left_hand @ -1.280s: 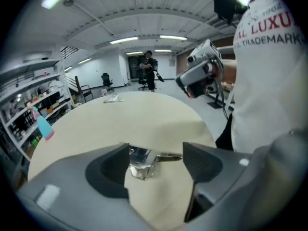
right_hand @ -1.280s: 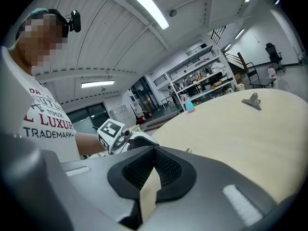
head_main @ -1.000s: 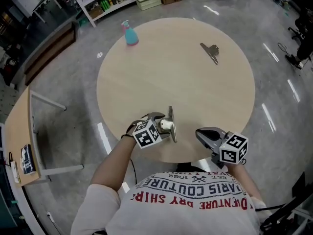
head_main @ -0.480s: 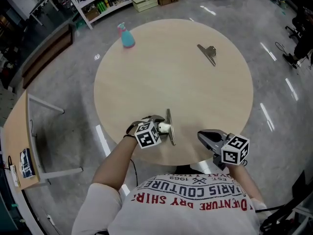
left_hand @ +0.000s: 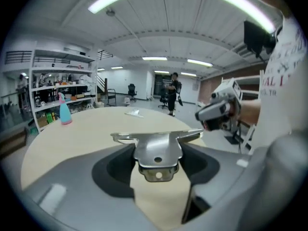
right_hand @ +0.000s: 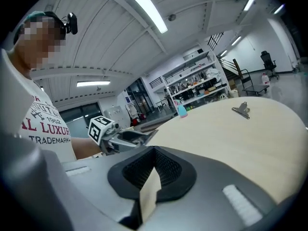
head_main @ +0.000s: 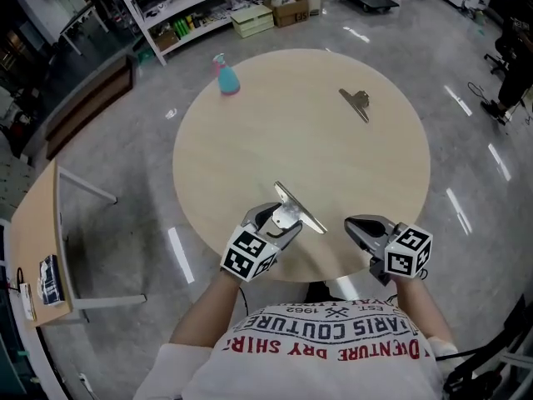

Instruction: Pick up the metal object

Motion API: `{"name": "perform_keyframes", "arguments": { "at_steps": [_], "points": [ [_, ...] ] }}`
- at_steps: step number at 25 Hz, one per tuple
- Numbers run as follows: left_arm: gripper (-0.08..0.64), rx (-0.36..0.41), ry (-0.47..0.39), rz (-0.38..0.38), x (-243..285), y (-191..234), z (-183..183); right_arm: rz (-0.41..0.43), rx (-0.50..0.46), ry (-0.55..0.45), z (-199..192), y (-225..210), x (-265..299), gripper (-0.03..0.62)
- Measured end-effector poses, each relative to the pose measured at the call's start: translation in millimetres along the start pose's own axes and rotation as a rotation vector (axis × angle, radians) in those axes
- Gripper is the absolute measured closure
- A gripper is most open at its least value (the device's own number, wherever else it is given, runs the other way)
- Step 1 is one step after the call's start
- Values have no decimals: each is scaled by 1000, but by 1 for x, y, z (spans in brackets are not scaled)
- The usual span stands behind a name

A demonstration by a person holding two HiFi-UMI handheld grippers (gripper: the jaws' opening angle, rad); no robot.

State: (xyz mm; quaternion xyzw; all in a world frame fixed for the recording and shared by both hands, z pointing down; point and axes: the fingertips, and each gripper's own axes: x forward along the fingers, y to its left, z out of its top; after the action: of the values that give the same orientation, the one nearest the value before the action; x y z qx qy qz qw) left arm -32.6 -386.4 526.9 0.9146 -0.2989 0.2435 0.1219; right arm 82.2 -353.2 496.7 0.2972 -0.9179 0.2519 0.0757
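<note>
A large silver metal clip (head_main: 297,210) (left_hand: 158,147) sits between the jaws of my left gripper (head_main: 281,222) (left_hand: 156,161), which is shut on its handles. The clip's long bar points away and right, just above the near part of the round beige table (head_main: 250,148). My right gripper (head_main: 360,227) (right_hand: 153,171) hovers at the table's near edge, to the right of the clip. Its jaws are shut, with nothing between them. Each gripper view shows the other gripper: the right gripper (left_hand: 216,110) in the left one, the left gripper (right_hand: 120,137) in the right one.
A second, smaller metal clip (head_main: 356,104) (right_hand: 240,110) lies at the table's far right. A blue spray bottle (head_main: 226,77) (left_hand: 64,114) stands at the far left edge. Shelving (head_main: 191,7) and boxes line the back; a wooden bench (head_main: 37,223) stands to the left.
My left gripper has closed on the clip and raised it, turning its bar from near-upright to a diagonal. The right gripper has barely moved.
</note>
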Motion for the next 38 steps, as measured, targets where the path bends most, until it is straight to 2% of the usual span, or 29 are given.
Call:
{"name": "perform_keyframes", "arguments": {
  "at_steps": [2, 5, 14, 27, 38],
  "points": [
    [276, -39, -77, 7, -25, -13, 21, 4, -39, -31, 9, 8, -2, 592],
    [276, -39, -126, 27, -48, -22, 34, -1, -75, -61, 18, 21, -4, 594],
    [276, 32, -122, 19, -60, -44, 34, -49, -133, -105, 28, 42, -17, 594],
    [276, 18, -145, -23, -59, -55, 36, -44, -125, -85, 20, 48, -14, 594],
    [276, 37, -140, -28, -61, -58, 36, -46, -129, -75, 19, 52, -15, 594]
  ]
}}
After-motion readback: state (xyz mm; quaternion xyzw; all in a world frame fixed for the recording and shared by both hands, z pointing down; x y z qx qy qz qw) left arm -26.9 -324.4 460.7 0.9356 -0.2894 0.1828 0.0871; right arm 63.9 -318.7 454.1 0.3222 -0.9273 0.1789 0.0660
